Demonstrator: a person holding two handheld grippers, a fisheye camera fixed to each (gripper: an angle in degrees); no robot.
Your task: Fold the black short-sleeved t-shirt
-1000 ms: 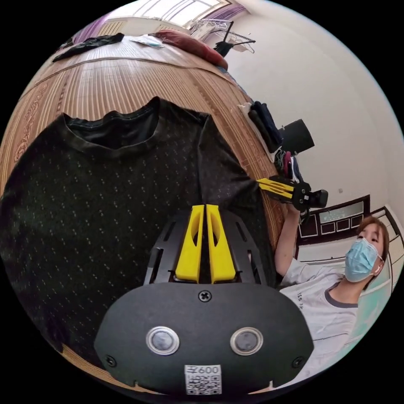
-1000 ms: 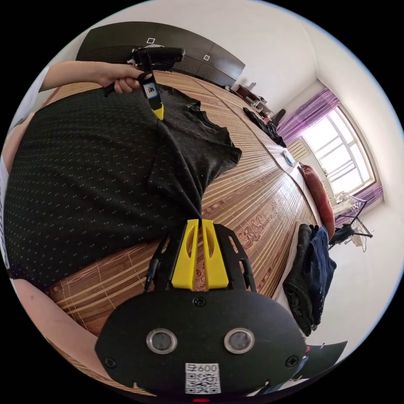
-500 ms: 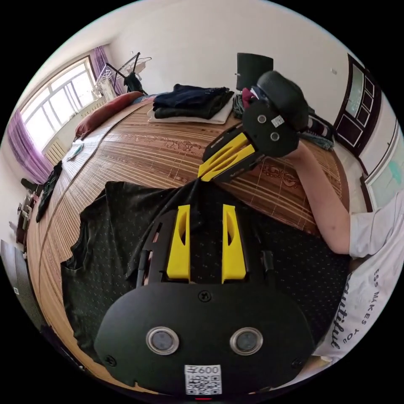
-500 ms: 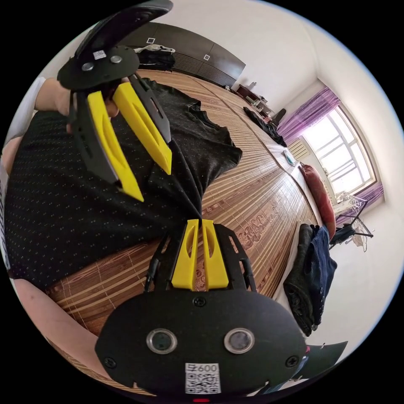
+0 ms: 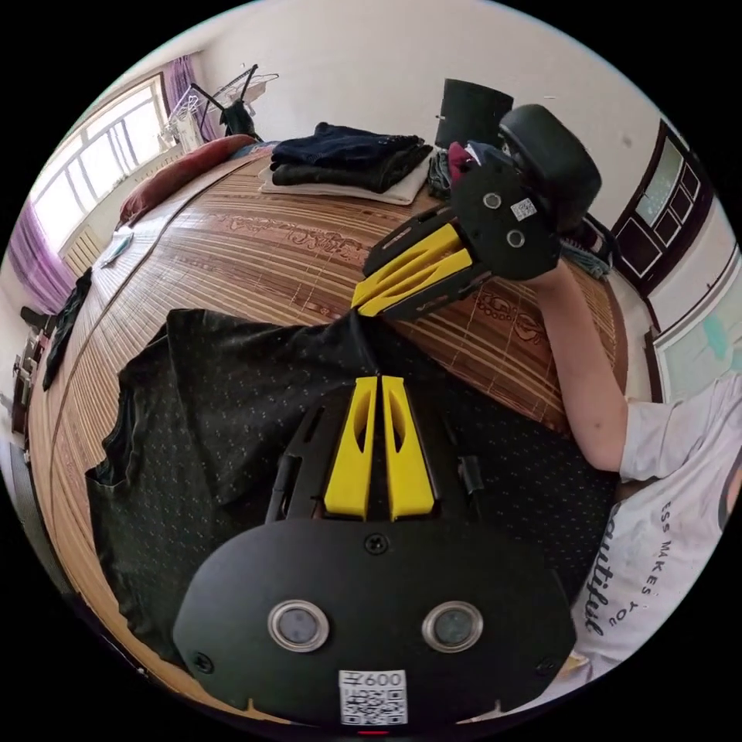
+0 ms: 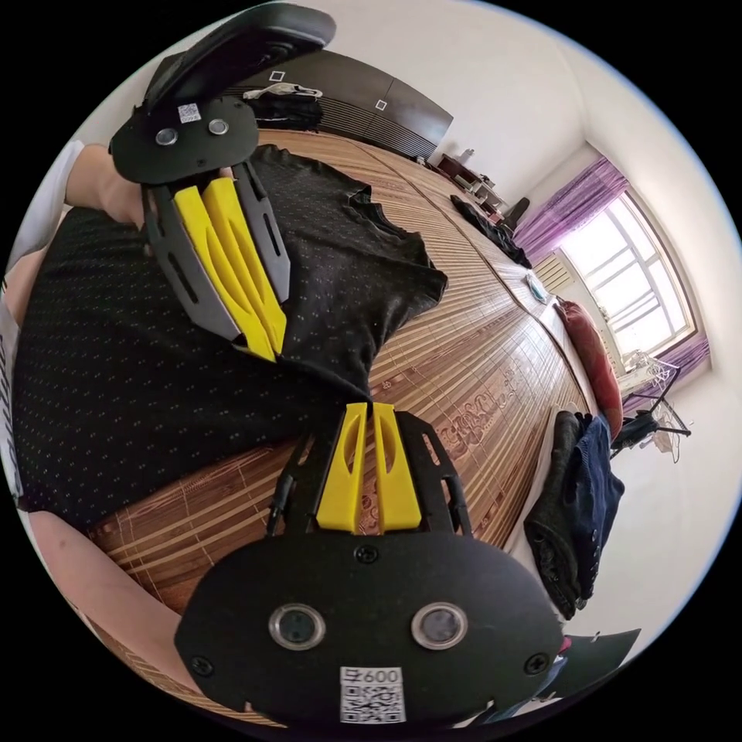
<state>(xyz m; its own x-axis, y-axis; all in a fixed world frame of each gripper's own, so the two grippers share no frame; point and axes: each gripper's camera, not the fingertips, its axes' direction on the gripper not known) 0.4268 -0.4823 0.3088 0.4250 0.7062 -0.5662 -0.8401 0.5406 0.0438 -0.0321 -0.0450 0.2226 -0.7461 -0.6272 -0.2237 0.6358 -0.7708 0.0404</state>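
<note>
A: Notes from my end. The black t-shirt (image 5: 232, 402) lies spread on the woven bamboo mat (image 5: 255, 255), its hem at the near edge by the person's white top (image 5: 665, 510), its collar toward the far side. My left claw (image 5: 379, 379) has its jaws pressed together on a raised tent of the cloth. My right claw (image 6: 363, 406) is likewise closed, pinching a sleeve edge just beside the left's grip.

B: How does it handle?

A: I judge it light and limp: the fabric peaks where pinched and sags away in soft creases. No stiffness, so it won't hold a line unless drawn taut between both claws. Thin knit could slip out of a shallow pinch; I'd bite at seams or the sleeve hem.

B: Any containers?

A: None I can make out. A folded pile of dark clothes (image 5: 348, 158) sits on the mat's far side; loose dark garments (image 6: 487, 220) lie farther off.
</note>
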